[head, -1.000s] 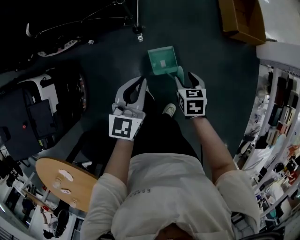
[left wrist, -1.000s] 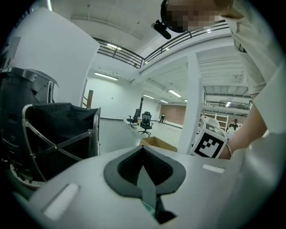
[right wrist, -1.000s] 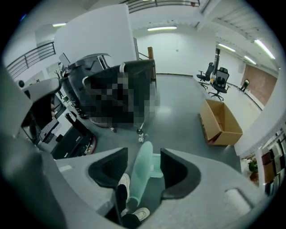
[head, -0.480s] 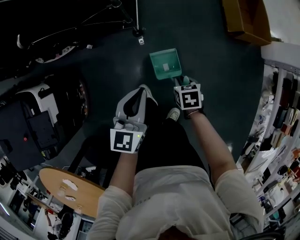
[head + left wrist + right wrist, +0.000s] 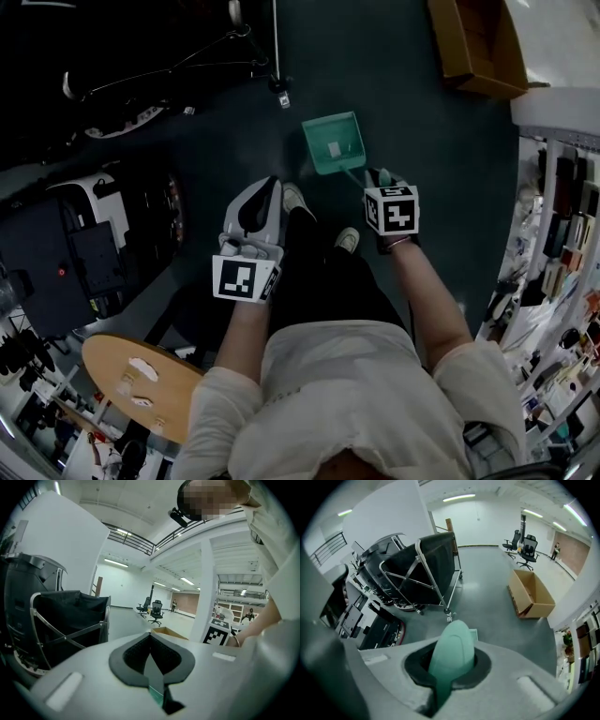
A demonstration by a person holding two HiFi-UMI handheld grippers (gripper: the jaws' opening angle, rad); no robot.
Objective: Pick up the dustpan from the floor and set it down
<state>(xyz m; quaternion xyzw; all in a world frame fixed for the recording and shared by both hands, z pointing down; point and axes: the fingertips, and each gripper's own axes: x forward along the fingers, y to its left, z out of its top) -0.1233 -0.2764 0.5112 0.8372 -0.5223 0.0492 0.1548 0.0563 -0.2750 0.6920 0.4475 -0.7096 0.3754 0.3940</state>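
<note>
Now the right gripper has its jaws closed tight on the rounded teal handle of the dustpan, while the left gripper holds nothing, its jaws pressed together. The dustpan's tray, a pale label inside, lies far of the person's shoes, seemingly resting on the dark floor.

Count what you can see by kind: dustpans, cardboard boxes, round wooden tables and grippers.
dustpan: 1
cardboard box: 1
round wooden table: 1
grippers: 2, the left gripper and the right gripper
Total: 5
</note>
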